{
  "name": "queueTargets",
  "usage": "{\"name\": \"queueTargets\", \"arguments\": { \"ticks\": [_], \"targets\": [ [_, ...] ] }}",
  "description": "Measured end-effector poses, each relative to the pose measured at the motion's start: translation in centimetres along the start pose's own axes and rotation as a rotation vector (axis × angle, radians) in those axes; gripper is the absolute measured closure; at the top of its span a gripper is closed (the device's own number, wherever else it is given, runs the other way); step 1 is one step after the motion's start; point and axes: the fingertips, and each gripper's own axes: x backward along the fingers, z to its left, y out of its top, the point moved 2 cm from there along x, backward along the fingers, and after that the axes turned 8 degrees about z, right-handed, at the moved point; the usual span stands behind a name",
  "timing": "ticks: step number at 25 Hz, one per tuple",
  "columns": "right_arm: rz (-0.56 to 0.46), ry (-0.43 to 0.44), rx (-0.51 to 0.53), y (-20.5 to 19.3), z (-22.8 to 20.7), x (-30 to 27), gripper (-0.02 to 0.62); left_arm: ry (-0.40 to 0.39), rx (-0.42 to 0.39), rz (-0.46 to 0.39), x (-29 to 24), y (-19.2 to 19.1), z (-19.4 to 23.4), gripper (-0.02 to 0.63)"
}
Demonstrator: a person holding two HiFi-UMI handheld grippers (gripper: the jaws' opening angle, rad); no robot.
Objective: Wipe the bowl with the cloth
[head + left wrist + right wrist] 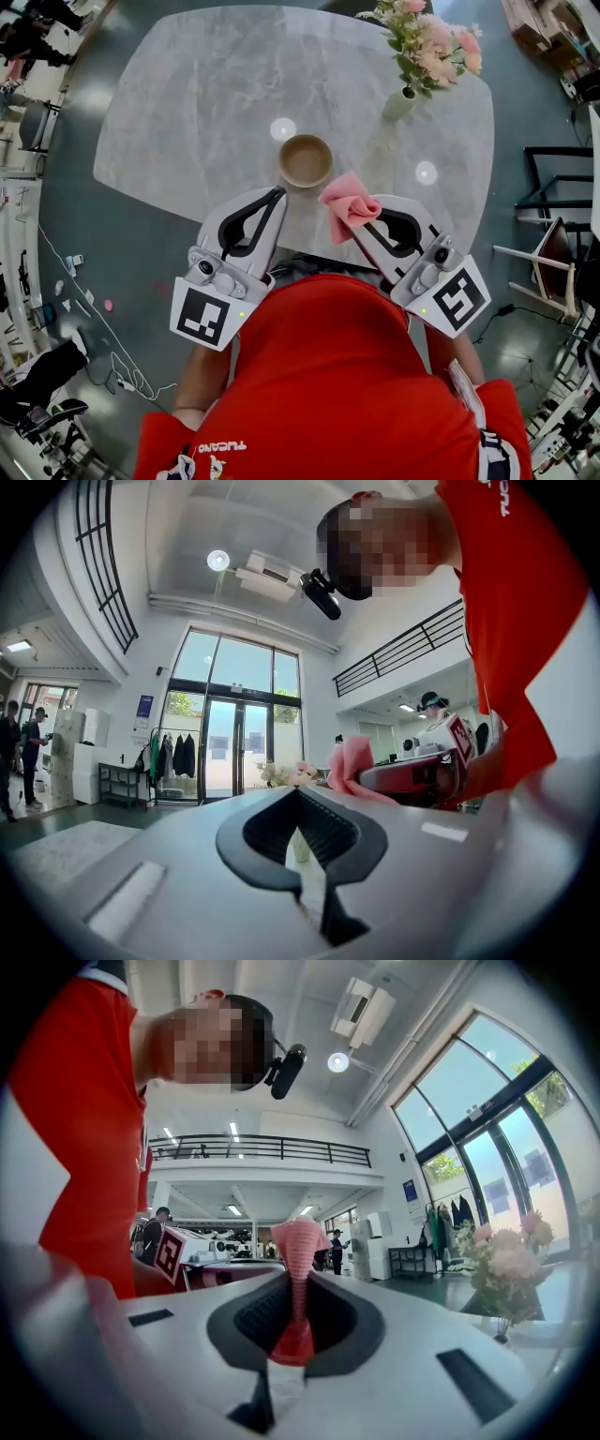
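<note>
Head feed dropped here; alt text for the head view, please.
The right gripper holds a pink cloth in its jaws near a brown bowl on a grey table. The left gripper, jaws shut and empty, points toward the bowl.

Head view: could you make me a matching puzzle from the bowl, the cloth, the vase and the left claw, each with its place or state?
1 bowl
2 cloth
3 vase
4 left gripper

A shut, empty
B far right part of the table
C clamped in the right gripper
D on the table, just ahead of both grippers

Pairs: 1-D, 2-C, 3-B, 4-A
</note>
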Motion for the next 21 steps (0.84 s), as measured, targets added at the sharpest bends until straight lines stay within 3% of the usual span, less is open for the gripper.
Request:
{"name": "queueTargets", "arguments": {
  "ticks": [21],
  "targets": [
    [0.004, 0.002, 0.008, 0.02, 0.26, -0.45, 0.574, -0.015, 0.007, -0.005, 0.12, -0.27, 0.43, 0.601]
  ]
}}
